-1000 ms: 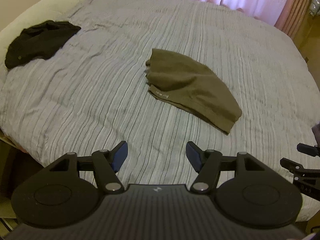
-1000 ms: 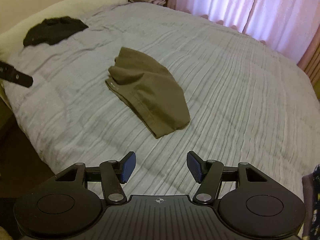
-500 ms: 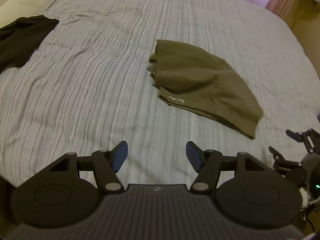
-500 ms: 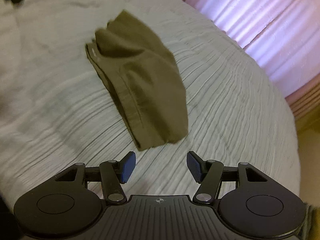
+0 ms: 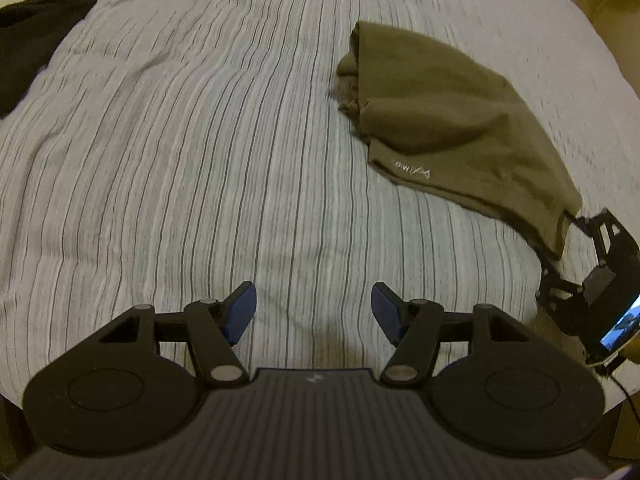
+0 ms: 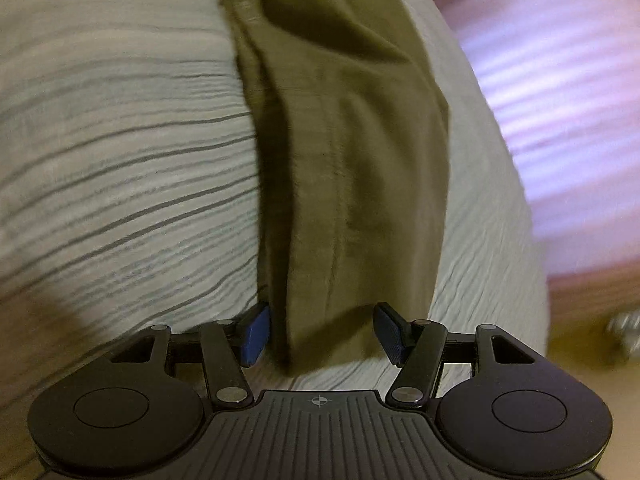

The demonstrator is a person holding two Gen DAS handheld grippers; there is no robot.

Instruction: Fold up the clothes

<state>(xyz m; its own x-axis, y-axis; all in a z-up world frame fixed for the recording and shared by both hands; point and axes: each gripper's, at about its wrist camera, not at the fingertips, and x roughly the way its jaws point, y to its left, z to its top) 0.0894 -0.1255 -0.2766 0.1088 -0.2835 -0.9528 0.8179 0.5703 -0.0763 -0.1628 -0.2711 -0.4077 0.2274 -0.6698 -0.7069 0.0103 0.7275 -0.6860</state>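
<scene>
An olive-green garment lies loosely folded on the striped grey bedcover, to the right in the left wrist view. My left gripper is open and empty, low over the bedcover, well short and left of the garment. My right gripper is open, with the garment's near end lying between its two blue pads, not clamped. The right gripper also shows in the left wrist view at the garment's lower right corner.
A black garment lies at the far left of the bed. Pink curtains hang beyond the bed's right side. The bed's edge runs just below both grippers.
Both grippers have moved forward and lower toward the bed. The right gripper has reached the olive garment's near end, which now sits between its open pads. Both views are motion-blurred.
</scene>
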